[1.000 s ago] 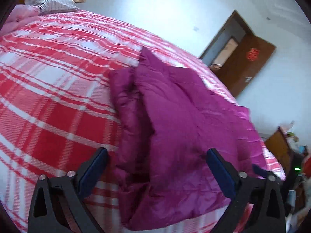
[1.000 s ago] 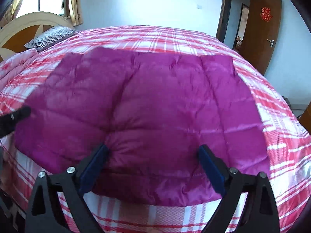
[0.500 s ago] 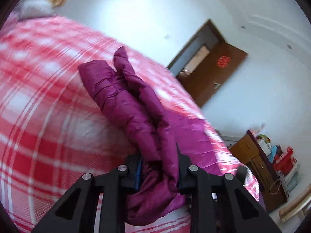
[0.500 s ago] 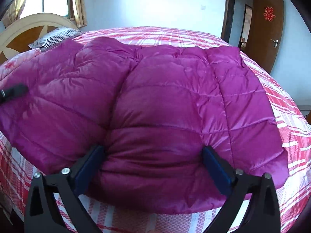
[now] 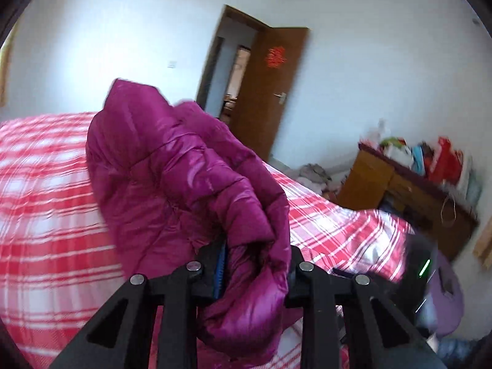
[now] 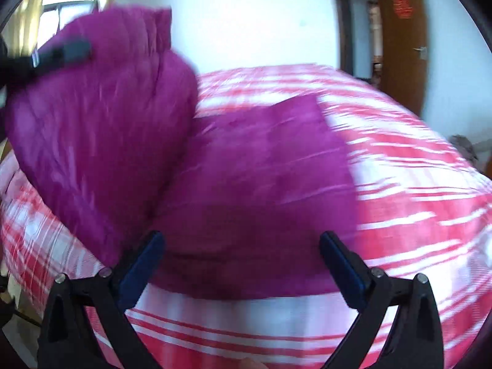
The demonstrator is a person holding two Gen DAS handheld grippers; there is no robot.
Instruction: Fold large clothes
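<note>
- The left gripper (image 5: 256, 264) has clamped down on the near left edge of the purple down jacket (image 5: 184, 184); a second ago those jaws stood wide apart over the flat cloth, half a second ago they had just pinched shut, and now a thick roll of padding is squeezed between them.
- That edge has come right up off the red-and-white plaid bedspread (image 5: 46, 190). In the right wrist view the lifted half of the jacket (image 6: 101, 117) stands tall on the left, with the left gripper (image 6: 58, 53) showing dark and blurred against it.
- The rest of the jacket lies flat on the bedspread (image 6: 415, 190), just beyond the right gripper (image 6: 241, 264).
- The right gripper's jaws are spread wide and hold nothing, hovering over the near hem.
- Both views are smeared with motion, so the swing looks to be in full flow.
- My read: this is the fold itself under way, the left side being carried over towards the right half. The task is barely past its opening move.
- One to watch: the padding is slick and puffy, so it may slide out of that pinch or spring back once laid down.
- Far right, the brown door (image 5: 264, 92) stands ajar.
</note>
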